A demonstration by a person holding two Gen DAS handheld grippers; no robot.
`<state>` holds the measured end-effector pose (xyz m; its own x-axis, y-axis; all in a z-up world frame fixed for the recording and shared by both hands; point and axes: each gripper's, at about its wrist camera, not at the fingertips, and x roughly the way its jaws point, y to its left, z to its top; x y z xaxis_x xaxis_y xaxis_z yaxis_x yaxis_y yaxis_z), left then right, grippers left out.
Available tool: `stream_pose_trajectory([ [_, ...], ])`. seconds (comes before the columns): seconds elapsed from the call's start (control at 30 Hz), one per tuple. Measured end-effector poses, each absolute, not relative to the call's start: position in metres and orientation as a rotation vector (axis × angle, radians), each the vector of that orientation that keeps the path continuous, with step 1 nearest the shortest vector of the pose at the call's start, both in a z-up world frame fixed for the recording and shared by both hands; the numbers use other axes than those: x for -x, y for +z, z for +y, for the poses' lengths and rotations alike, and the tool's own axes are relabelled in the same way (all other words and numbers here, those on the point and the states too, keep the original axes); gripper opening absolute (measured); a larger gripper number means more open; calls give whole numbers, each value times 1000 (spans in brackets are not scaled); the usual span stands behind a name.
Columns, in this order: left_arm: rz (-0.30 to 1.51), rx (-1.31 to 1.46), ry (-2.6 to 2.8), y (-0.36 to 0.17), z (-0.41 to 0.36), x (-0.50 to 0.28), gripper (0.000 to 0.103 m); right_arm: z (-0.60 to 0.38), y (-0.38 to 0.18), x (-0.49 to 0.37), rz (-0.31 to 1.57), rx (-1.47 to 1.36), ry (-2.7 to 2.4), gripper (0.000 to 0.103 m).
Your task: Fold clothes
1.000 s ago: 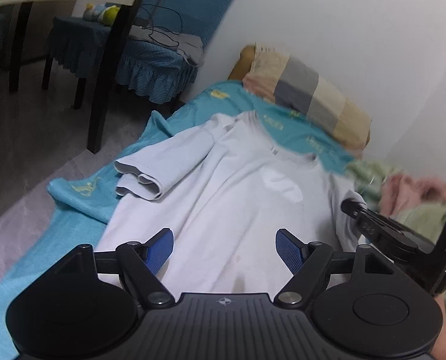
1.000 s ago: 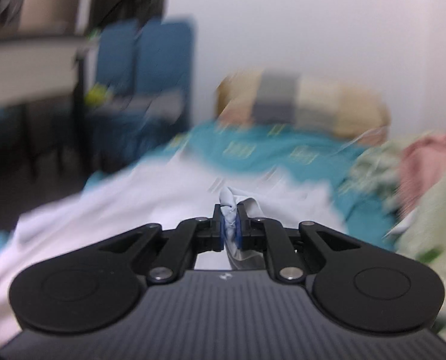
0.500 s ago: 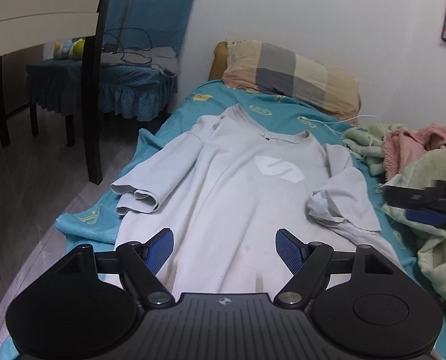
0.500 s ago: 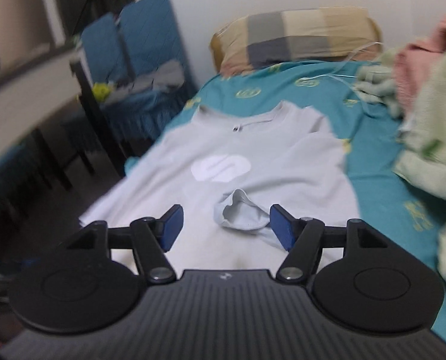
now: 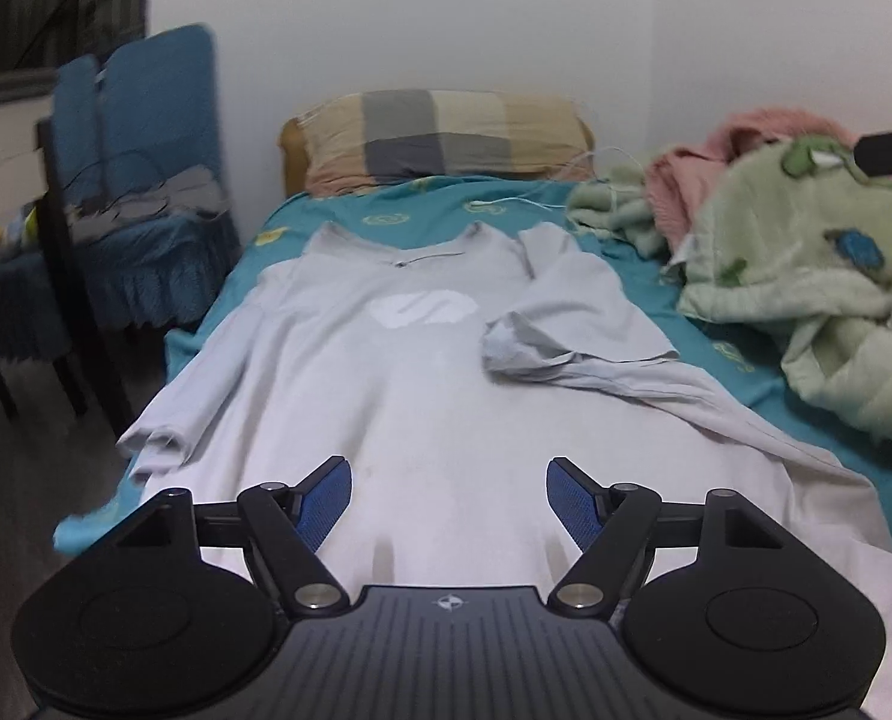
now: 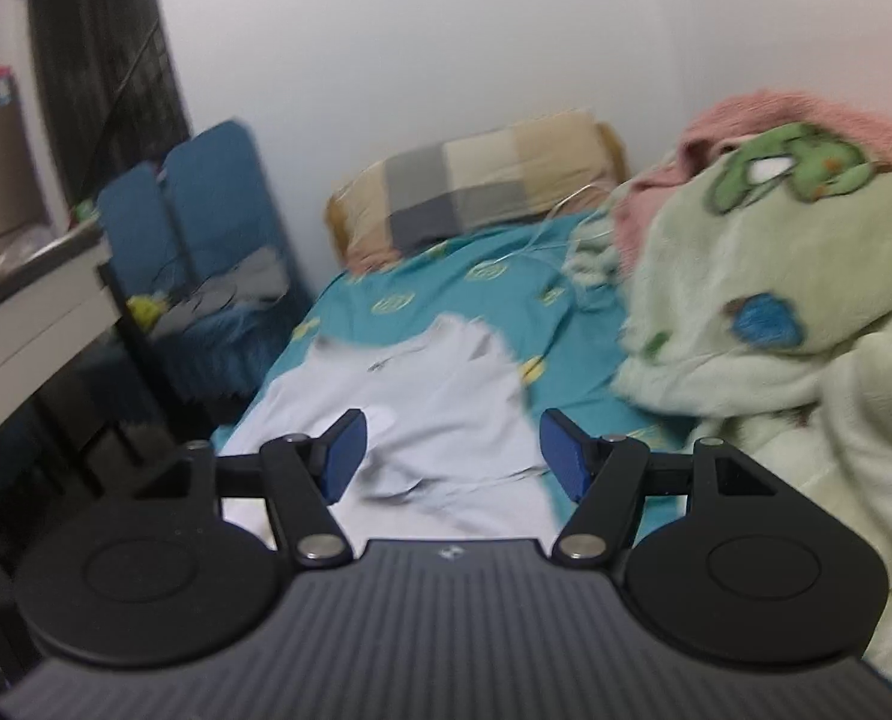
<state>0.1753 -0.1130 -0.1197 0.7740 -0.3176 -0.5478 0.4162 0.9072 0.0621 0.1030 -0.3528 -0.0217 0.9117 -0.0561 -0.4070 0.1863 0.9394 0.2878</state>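
A plain white wall (image 5: 446, 18) backs a bed spread with a teal patterned sheet (image 5: 446, 198), a checked pillow (image 5: 440, 135) at its head. Pale green and pink blankets (image 5: 806, 252) heap against the side wall. Beside the bed stand blue-covered chairs (image 5: 140, 138) and a dark-legged table (image 6: 32, 324) on grey floor (image 5: 32, 456).

A bed with a teal patterned sheet (image 5: 674, 306), a checked pillow (image 5: 440, 138) at its head, a rumpled green blanket (image 5: 806, 300) and pink blanket (image 5: 752, 132) alongside, blue-covered chairs (image 5: 146, 144) beside the bed.
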Motion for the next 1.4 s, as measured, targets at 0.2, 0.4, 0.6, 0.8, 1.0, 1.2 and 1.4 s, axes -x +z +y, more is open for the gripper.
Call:
stream_pose_trajectory([
  [0.2, 526, -332, -546, -127, -205, -214, 74, -409, -45, -98, 386, -491, -255, 67],
  [0.4, 598, -432, -669, -158, -305, -276, 74, -436, -63, -98, 361, -624, -310, 68],
  [0.6, 626, -382, -683, -171, -318, -308, 37, -446, -74, -106, 370, -670, -326, 68],
  [0.8, 620, -257, -667, -160, -301, -335, 4, -456, -85, -113, 378, -709, -339, 68],
  [1.0, 569, 90, -623, -101, -242, -374, 3, -445, -80, -111, 376, -675, -324, 68],
  [1.2, 566, 303, -325, -68, -182, -454, 3, -423, -77, -122, 410, -612, -267, 68],
  [1.4, 667, 276, -113, -111, -147, -516, 3, -408, -82, -137, 459, -555, -220, 68],
])
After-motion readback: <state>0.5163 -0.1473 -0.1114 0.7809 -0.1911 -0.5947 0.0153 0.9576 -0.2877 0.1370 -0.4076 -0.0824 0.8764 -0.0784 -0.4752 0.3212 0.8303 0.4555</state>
